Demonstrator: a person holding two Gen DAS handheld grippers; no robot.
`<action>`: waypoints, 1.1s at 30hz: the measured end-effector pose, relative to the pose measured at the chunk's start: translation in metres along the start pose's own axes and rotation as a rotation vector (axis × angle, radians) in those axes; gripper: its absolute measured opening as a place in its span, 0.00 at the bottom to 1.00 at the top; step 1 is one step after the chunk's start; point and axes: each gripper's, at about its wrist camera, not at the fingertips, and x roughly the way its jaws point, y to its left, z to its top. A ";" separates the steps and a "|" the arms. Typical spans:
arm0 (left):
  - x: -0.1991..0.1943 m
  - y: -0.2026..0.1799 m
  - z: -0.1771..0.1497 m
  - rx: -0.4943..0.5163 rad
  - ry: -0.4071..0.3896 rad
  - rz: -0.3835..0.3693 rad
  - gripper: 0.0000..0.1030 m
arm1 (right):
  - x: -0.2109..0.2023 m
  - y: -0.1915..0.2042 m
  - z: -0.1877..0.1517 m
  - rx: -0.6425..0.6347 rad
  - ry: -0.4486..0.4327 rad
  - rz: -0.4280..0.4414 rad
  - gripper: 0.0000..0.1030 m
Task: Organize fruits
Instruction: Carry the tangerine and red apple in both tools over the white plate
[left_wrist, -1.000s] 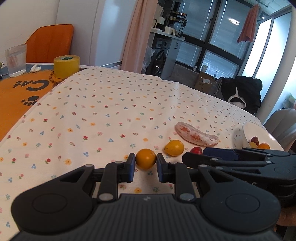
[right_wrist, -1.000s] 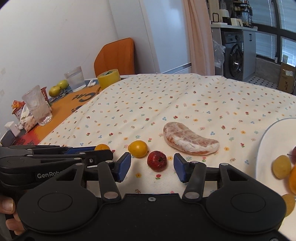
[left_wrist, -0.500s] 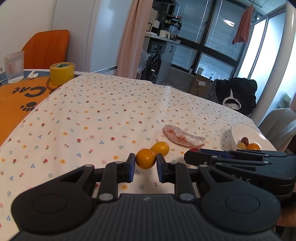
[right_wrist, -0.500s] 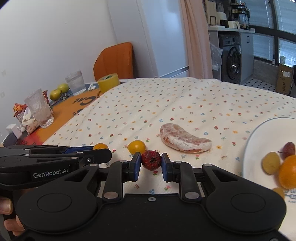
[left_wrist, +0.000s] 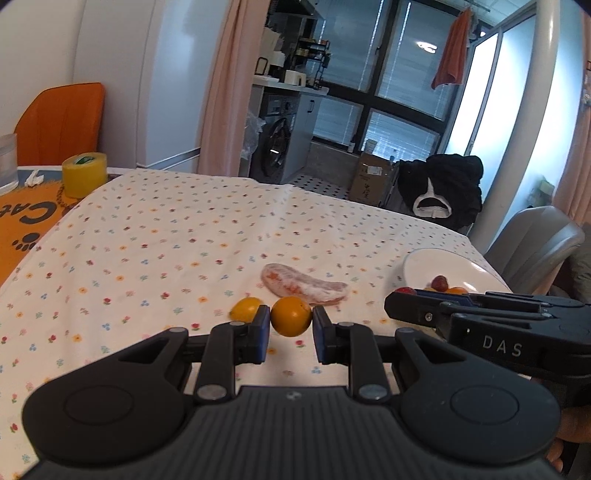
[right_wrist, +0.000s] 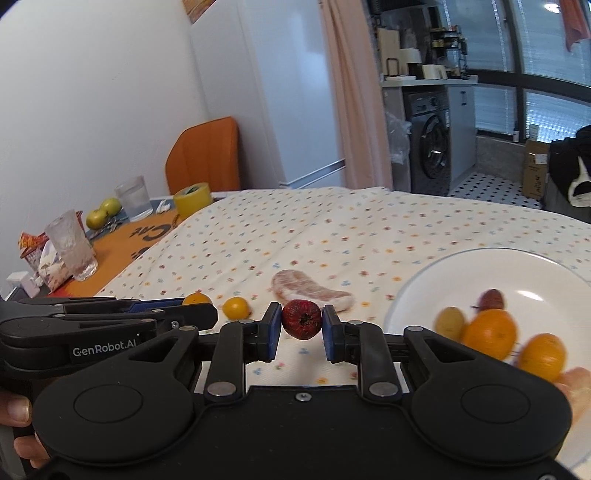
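We are in a lived-in home, at a dining tabletop (left_wrist: 155, 236) covered with a flower-print cloth. Behind it a front-loading washing machine (right_wrist: 432, 147) sits under a counter crowded with small appliances, next to a tall white fridge (right_wrist: 288, 92) and a pale pink curtain (right_wrist: 351, 92). We see an orange chair (right_wrist: 207, 151), drinking glasses (right_wrist: 72, 243), green apples (right_wrist: 103, 212), a yellow tape roll (left_wrist: 83, 175), and an orange cat-themed mat (left_wrist: 26, 221). An orange towel (left_wrist: 452, 51) hangs by the big windows, with a cardboard box (left_wrist: 371, 179) on the tiled floor.
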 end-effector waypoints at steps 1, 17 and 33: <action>0.000 -0.004 0.000 0.004 0.000 -0.006 0.22 | -0.003 -0.003 -0.001 0.005 -0.005 -0.007 0.22; 0.016 -0.056 0.002 0.072 0.003 -0.096 0.22 | -0.043 -0.062 -0.007 0.086 -0.062 -0.129 0.22; 0.035 -0.105 -0.007 0.126 0.046 -0.189 0.22 | -0.076 -0.108 -0.026 0.140 -0.078 -0.238 0.22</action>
